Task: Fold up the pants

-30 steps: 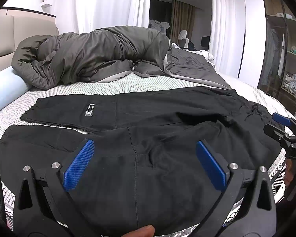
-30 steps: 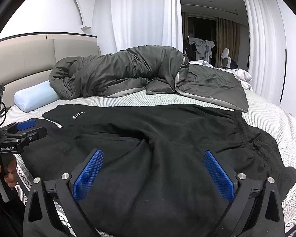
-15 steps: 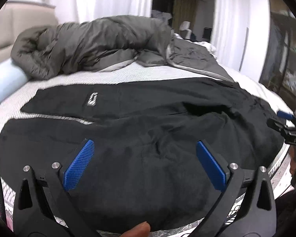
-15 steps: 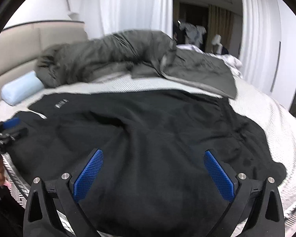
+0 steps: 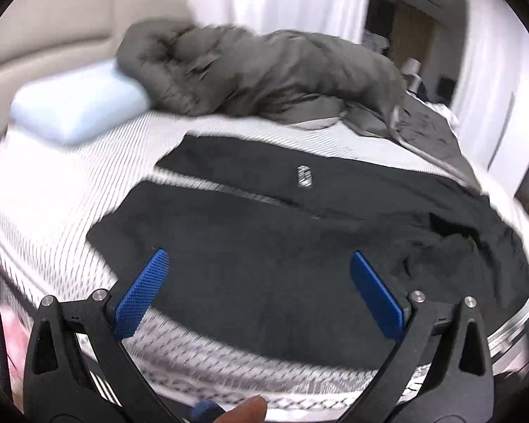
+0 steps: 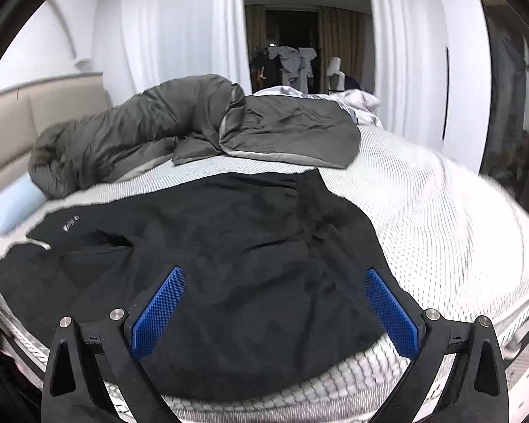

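black soft-fabric pants (image 5: 299,246) lie spread flat on the white textured mattress (image 5: 53,183), near its front edge. legs run toward the pale blue pillow (image 5: 77,105) w/ a thin strip of mattress showing btwn them; small white logo patch (image 5: 304,176) on the far leg. waist end is bunched and wrinkled, seen best in right wrist view (image 6: 317,211).

left gripper (image 5: 257,292) hangs over the leg portion nr the bed edge, blue textured pads (image 5: 141,294) spread wide, nothing btwn them, not touching the cloth as far as i can tell. right gripper (image 6: 275,312) hangs over the waist/seat area, pads (image 6: 158,312) also spread wide, holding nothing.

crumpled dark grey duvet (image 6: 158,130) sits behind the pants, against the beige padded headboard (image 6: 14,116); its end lies on the pillow. white curtains (image 6: 180,28) behind. left view is motion-blurred.
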### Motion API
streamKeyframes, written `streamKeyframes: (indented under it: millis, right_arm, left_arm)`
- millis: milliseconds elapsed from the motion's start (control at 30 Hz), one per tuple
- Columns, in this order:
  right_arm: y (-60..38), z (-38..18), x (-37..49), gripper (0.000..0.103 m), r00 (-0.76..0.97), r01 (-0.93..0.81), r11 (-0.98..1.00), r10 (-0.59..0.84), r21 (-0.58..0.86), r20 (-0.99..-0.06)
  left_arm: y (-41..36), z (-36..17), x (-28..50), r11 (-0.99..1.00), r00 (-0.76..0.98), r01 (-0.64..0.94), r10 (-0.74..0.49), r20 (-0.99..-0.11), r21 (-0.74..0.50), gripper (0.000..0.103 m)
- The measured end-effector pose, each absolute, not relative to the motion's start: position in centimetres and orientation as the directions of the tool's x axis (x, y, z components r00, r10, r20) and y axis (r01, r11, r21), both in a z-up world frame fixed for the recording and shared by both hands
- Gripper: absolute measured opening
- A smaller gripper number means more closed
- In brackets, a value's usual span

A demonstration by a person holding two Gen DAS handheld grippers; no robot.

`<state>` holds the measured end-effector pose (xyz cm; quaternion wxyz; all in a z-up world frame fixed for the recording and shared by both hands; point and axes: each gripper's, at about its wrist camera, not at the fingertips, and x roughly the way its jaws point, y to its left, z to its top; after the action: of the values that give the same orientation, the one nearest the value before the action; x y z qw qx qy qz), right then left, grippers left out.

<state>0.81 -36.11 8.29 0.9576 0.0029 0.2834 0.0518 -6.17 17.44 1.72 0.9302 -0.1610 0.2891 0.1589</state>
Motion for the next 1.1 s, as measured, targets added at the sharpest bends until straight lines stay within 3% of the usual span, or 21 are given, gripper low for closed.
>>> streamKeyframes:
  millis: [167, 233, 500, 700, 767, 800, 933, 1100]
  right_arm:
    - [-39.7, 7.4, -0.4, 0.103, 0.811, -0.063, 0.986, 0.139, 0.152, -0.569]
    - [-40.4, 6.7, -0.6, 0.103, 0.795, -0.038, 0.985, 0.130, 0.165, -0.592]
    - [-42.4, 5.2, -1.2, 0.103, 0.765, -0.007, 0.971, 0.160, 0.240, -0.624]
    - [-41.5, 4.2, -0.3, 0.103, 0.745, 0.015, 0.974, 0.140, 0.227, -0.652]
    - [-41.4, 3.7, -0.1, 0.103, 0.733, 0.027, 0.973, 0.137, 0.230, -0.667]
    - [-41.4, 3.4, 0.1, 0.103, 0.725, 0.035, 0.972, 0.136, 0.233, -0.676]
    - [-42.2, 2.7, 0.5, 0.097, 0.712, 0.063, 0.958, 0.154, 0.281, -0.685]
    - [-44.1, 2.0, 2.9, 0.077, 0.716, 0.087, 0.905, 0.234, 0.417, -0.658]
  left_arm:
    - [23.1, -0.1, -8.7, 0.798, 0.744, -0.504, 0.207, -0.636, -0.329, 0.101]
    - [25.2, -0.8, -9.5, 0.764, 0.752, -0.501, 0.153, -0.641, -0.406, 0.090]
    - [26.9, -3.5, -9.2, 0.725, 0.747, -0.463, 0.009, -0.665, -0.510, 0.065]
    - [27.4, -5.5, -7.6, 0.685, 0.743, -0.466, -0.040, -0.668, -0.560, 0.054]
    - [27.6, -5.3, -6.4, 0.686, 0.755, -0.464, -0.025, -0.656, -0.560, 0.036]
    - [27.7, -5.2, -6.0, 0.688, 0.753, -0.472, -0.010, -0.658, -0.551, 0.018]
    - [28.2, -5.0, -4.5, 0.682, 0.764, -0.478, 0.013, -0.645, -0.553, 0.002]
    - [27.9, -3.6, -4.5, 0.701, 0.784, -0.473, 0.058, -0.618, -0.534, 0.001]
